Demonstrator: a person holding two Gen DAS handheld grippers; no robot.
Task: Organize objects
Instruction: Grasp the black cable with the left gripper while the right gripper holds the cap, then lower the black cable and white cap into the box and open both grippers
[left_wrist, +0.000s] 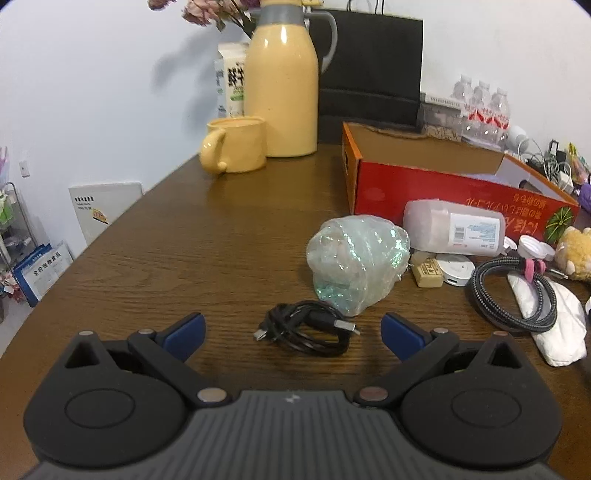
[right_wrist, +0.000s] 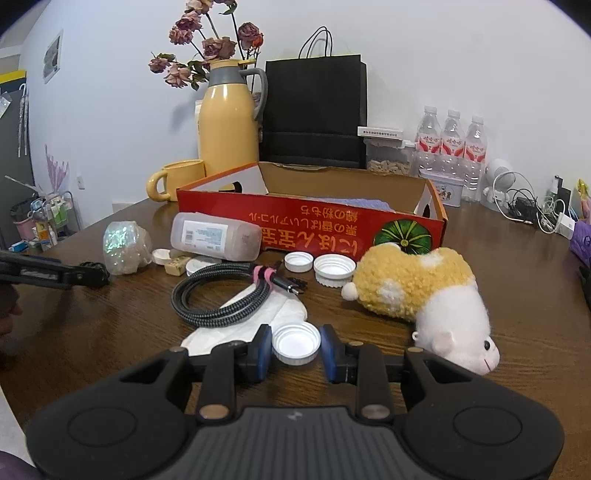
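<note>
Right tool (right_wrist: 296, 346): pads clamped on white cap (right_wrist: 296, 347), held at 6 o'clock of the red box (right_wrist: 310, 225)
Left tool (left_wrist: 293, 330): pads apart, black cable (left_wrist: 308, 328) between them on the counter (left_wrist: 184, 240)
Technique: centre pads on cable before closing
Hidden: box contents

A white ribbed bottle cap (right_wrist: 296, 343) lies open side up on the table, clamped between blue pads, just in front of the red box (right_wrist: 314, 225). A small black cable (left_wrist: 306, 328), loosely coiled, lies flat to the box's left, beside a shiny plastic wrap bundle (left_wrist: 356, 264).
</note>
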